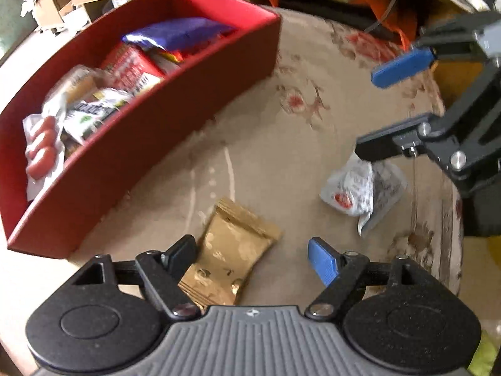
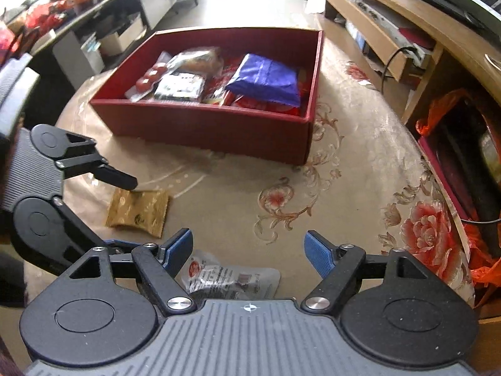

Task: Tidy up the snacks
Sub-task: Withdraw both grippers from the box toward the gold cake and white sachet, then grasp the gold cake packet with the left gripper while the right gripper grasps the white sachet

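Observation:
A red box (image 1: 175,131) (image 2: 219,128) on the round table holds several snack packs, among them a purple bag (image 1: 181,33) (image 2: 266,78) and a pack of red sausages (image 1: 40,150). A gold snack packet (image 1: 228,250) (image 2: 137,208) lies on the table between the open jaws of my left gripper (image 1: 253,260), which hovers just above it. A white printed packet (image 1: 363,188) (image 2: 231,279) lies under my right gripper (image 2: 249,250), which is open and empty above it. The right gripper also shows in the left wrist view (image 1: 379,109), and the left gripper in the right wrist view (image 2: 119,210).
The table has a beige floral cloth (image 2: 313,206) with its edge curving at the right. A wooden TV cabinet (image 2: 391,37) and an orange bag (image 2: 438,119) stand beyond the table's right side. Shelves and a desk (image 2: 94,31) stand at the far left.

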Action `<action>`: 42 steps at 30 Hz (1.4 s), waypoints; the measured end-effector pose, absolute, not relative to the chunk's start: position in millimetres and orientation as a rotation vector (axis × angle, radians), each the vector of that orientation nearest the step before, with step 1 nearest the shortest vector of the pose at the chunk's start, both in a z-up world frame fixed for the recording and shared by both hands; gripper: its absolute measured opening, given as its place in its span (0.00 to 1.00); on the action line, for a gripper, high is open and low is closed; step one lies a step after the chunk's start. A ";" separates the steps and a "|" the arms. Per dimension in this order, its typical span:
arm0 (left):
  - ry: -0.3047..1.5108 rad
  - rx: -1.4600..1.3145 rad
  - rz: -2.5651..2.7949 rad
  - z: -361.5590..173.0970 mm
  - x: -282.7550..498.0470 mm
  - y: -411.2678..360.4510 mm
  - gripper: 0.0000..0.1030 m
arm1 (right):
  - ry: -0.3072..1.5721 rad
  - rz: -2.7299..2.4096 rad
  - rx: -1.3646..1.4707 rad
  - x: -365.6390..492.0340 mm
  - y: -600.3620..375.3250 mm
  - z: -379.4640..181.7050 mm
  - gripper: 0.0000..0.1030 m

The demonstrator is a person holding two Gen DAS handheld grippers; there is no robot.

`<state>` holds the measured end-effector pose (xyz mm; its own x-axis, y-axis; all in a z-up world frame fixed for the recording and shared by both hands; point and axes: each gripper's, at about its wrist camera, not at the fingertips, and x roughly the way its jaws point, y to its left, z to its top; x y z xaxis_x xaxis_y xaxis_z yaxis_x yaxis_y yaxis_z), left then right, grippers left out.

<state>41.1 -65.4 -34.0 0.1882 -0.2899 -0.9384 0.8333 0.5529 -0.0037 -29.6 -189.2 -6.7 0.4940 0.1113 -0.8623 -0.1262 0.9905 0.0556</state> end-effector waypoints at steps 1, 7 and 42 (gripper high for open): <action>1.124 0.597 -0.853 -36.5 36.4 -63.0 0.74 | 1.050 0.149 -0.030 -30.2 -187.0 -8.4 0.81; 1.116 0.553 -0.802 -31.7 20.1 -56.2 0.53 | 1.052 0.181 -0.075 -32.9 -177.2 -8.7 0.81; 1.130 0.433 -0.648 -26.1 13.1 -29.7 0.36 | 1.096 0.272 -0.292 -51.5 -179.4 -29.9 0.80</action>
